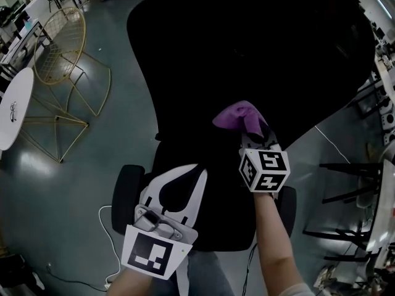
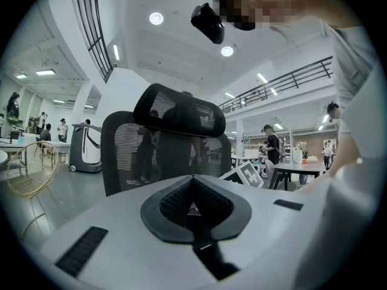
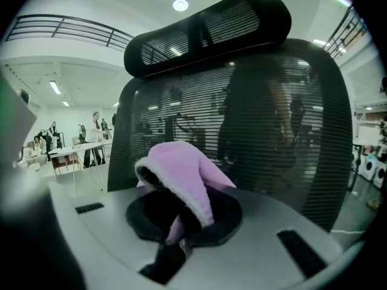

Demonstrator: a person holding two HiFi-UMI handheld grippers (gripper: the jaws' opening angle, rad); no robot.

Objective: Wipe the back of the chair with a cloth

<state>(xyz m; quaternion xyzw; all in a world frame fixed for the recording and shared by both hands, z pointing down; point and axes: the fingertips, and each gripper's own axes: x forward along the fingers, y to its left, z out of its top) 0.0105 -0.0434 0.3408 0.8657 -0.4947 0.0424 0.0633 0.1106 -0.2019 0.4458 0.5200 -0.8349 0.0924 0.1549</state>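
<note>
The black mesh office chair (image 1: 247,42) fills the middle of the head view, seen from behind and above. A purple cloth (image 1: 239,116) lies bunched at the lower part of its back, and my right gripper (image 1: 253,134) is shut on it. In the right gripper view the cloth (image 3: 181,174) folds over the jaws, with the mesh back (image 3: 272,132) and headrest (image 3: 205,29) close behind; whether cloth and mesh touch I cannot tell. My left gripper (image 1: 196,168) hangs lower left near the chair's base, shut on nothing. It faces the chair back (image 2: 169,156) from a short distance.
A gold wire chair (image 1: 62,42) and a white round table (image 1: 12,106) stand on the grey floor at left. A black caster (image 1: 126,196) and a white cable (image 1: 111,245) lie near my left gripper. Dark furniture legs (image 1: 345,190) crowd the right. People and desks stand far off.
</note>
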